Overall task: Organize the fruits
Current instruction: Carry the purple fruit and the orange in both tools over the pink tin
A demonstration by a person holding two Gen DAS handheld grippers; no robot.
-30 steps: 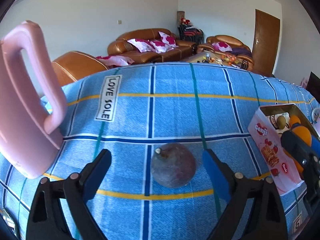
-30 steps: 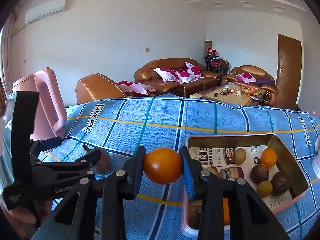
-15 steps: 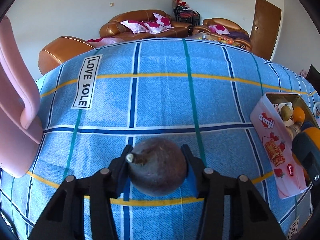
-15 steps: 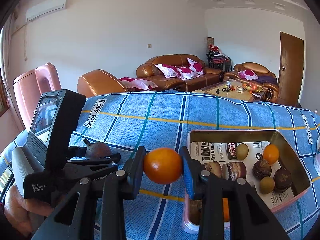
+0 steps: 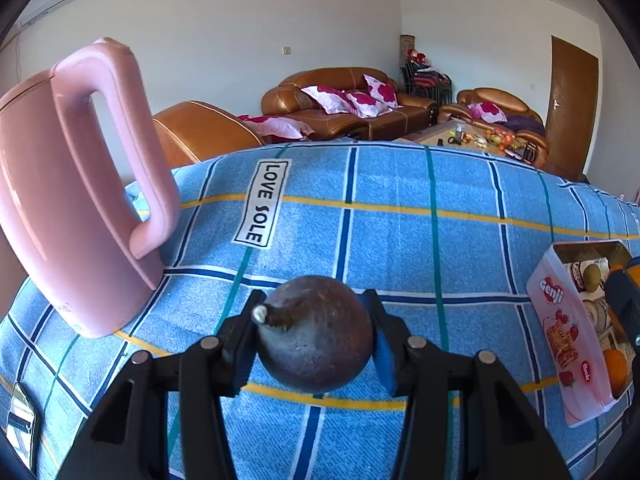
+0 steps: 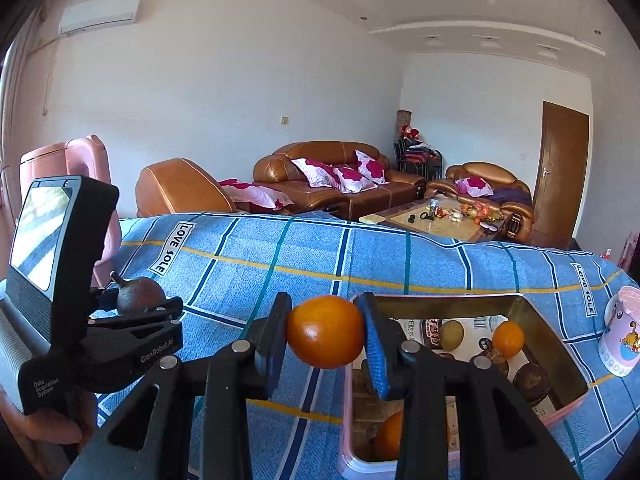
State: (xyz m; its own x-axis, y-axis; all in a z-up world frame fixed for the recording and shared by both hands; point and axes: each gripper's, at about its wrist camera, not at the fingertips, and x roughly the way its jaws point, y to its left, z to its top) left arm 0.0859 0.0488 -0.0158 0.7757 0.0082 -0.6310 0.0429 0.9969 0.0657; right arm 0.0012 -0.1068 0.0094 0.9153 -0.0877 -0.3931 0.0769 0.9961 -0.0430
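Observation:
My left gripper [image 5: 314, 334] is shut on a dark brown round fruit [image 5: 316, 332] with a short stem and holds it above the blue checked cloth. It also shows in the right wrist view [image 6: 138, 290], at the left. My right gripper [image 6: 326, 332] is shut on an orange [image 6: 325, 331], held just left of the pink tin box [image 6: 568, 364]. The box holds several fruits, among them a small orange [image 6: 507, 338] and brown ones. The box also shows at the right edge of the left wrist view [image 5: 560, 320].
A pink kettle [image 5: 68, 200] stands on the cloth at the left. A pink cup [image 6: 622, 332] stands right of the box. The blue cloth [image 5: 400, 232] covers the table. Sofas and a coffee table stand behind.
My left gripper closed on the dark fruit and has lifted it off the cloth. My right gripper has risen a little with the orange still in it.

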